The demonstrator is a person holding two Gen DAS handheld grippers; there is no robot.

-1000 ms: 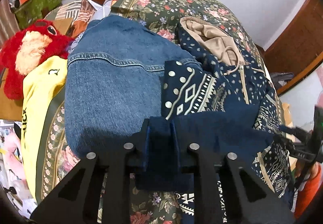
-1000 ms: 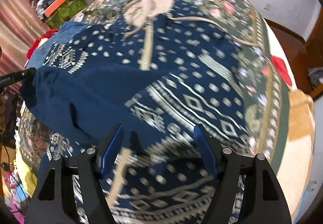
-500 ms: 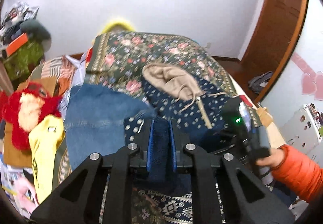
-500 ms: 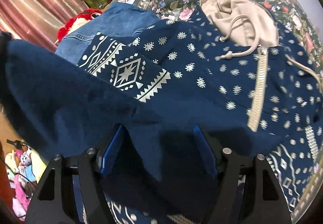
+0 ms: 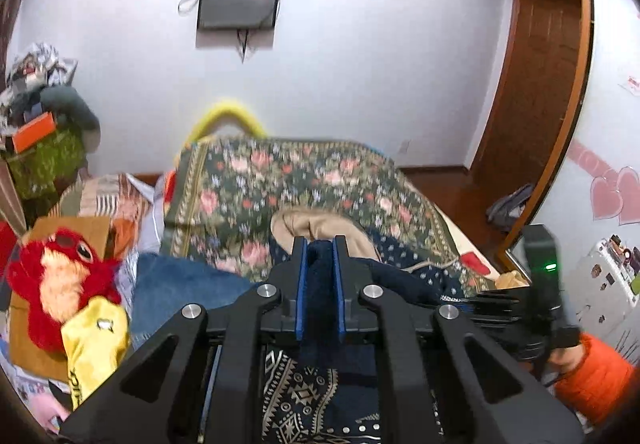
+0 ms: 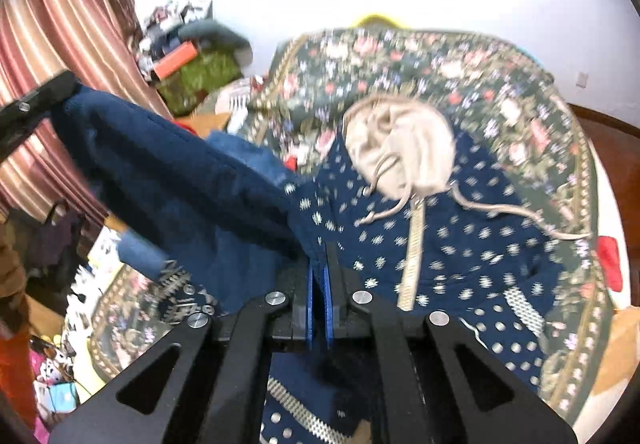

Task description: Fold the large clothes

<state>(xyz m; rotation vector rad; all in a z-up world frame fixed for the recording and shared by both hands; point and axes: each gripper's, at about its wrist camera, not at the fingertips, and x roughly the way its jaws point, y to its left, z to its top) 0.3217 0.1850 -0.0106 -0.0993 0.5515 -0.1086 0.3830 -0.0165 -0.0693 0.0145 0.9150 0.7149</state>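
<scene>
A navy patterned hoodie (image 6: 460, 244) with a beige hood (image 6: 400, 148) lies front-up on the floral bedspread (image 6: 440, 64). Its plain navy sleeve (image 6: 168, 164) is stretched up to the left, where my left gripper (image 6: 36, 104) pinches its end. In the left wrist view my left gripper (image 5: 320, 244) is shut on a thick fold of that navy cloth (image 5: 320, 284), raised above the hoodie (image 5: 416, 276). My right gripper (image 6: 319, 256) is shut on the hoodie's fabric where the sleeve meets the body; its housing (image 5: 540, 264) shows at the right, held by a hand in an orange sleeve (image 5: 592, 376).
Blue jeans (image 5: 180, 284), a yellow garment (image 5: 96, 340) and a red plush toy (image 5: 52, 276) lie left of the hoodie. Piled boxes (image 5: 44, 148) stand at the far left, a striped curtain (image 6: 60, 44) beside them. A wooden door (image 5: 540, 104) is at the right.
My right gripper went from open over the hoodie to shut on its fabric and rose. My left gripper lifted the sleeve end and tilted up, bringing the wall into view.
</scene>
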